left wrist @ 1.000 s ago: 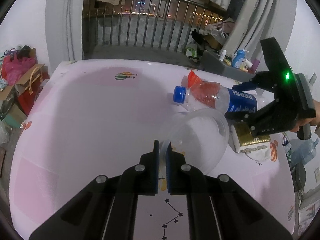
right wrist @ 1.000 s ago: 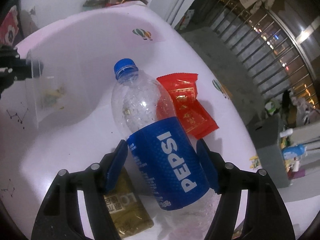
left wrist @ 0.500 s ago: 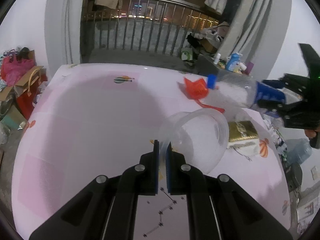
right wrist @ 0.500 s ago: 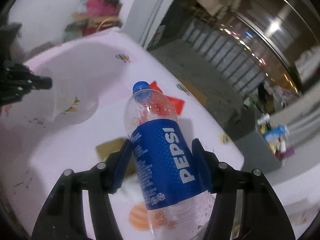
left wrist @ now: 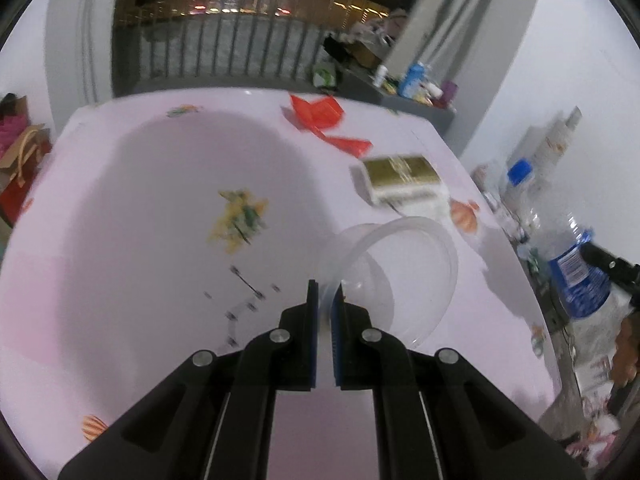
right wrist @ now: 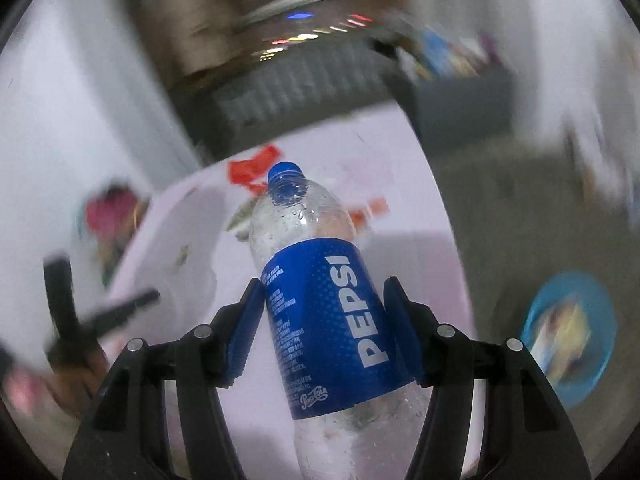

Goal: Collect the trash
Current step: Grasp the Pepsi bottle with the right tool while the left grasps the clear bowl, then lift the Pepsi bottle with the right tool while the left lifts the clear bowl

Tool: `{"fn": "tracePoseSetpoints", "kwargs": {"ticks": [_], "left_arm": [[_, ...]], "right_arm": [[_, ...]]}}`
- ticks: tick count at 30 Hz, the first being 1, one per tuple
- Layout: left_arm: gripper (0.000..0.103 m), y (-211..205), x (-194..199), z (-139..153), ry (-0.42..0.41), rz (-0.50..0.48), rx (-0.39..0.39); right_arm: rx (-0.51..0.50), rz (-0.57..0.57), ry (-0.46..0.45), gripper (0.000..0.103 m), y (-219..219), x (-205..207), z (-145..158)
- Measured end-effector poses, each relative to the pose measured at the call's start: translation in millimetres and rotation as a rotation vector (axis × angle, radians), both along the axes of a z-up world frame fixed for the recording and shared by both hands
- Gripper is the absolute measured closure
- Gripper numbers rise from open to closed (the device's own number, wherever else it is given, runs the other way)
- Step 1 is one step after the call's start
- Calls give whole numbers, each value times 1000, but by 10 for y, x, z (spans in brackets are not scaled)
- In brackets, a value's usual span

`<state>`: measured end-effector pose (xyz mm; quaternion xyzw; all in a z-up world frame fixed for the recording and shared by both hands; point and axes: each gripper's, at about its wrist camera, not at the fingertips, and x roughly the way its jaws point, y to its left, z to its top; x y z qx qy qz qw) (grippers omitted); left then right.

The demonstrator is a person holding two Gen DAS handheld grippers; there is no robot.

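My left gripper (left wrist: 326,294) is shut on the rim of a clear plastic bowl (left wrist: 404,276), held over the pink table (left wrist: 140,240). My right gripper (right wrist: 324,296) is shut on an empty Pepsi bottle (right wrist: 320,300) with a blue cap and label, held in the air off the table's right side. The bottle also shows at the right edge of the left wrist view (left wrist: 576,264). Red wrappers (left wrist: 320,114) and a gold box (left wrist: 400,178) lie on the far right part of the table.
A blue round bin or plate (right wrist: 568,332) with something in it sits on the floor to the right of the table. A balcony railing (left wrist: 240,52) and a cluttered grey shelf (left wrist: 412,88) stand behind the table. Bags (left wrist: 20,148) lie at the left.
My right gripper has lifted the Pepsi bottle off the table and carried it right, beyond the table edge. My left gripper has moved right with the clear bowl, uncovering a yellow print on the tablecloth.
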<state>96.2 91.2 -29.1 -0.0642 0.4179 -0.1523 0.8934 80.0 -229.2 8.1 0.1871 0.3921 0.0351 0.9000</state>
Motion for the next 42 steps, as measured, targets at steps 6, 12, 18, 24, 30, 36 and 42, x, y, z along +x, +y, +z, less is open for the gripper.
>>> {"fn": "tracePoseSetpoints", "kwargs": {"ticks": [6, 12, 18, 24, 30, 36, 42], "left_arm": [[98, -242, -107, -60, 1, -47, 29], [97, -348, -141, -77, 1, -69, 61], [95, -406, -88, -146, 15, -64, 83], [94, -407, -48, -168, 10, -59, 85], [94, -406, -39, -156, 5, -63, 91], [97, -428, -40, -102, -11, -72, 94], [98, -430, -49, -72, -21, -61, 101]], "right_arm": [[238, -156, 141, 42, -27, -119, -437], [300, -88, 188, 32, 11, -23, -339], [170, 19, 274, 30, 167, 44, -343], [97, 152, 310, 30, 422, 216, -420], [150, 202, 337, 42, 508, 259, -519], [201, 213, 344, 46, 531, 256, -549], [278, 185, 318, 47, 362, 154, -524]]}}
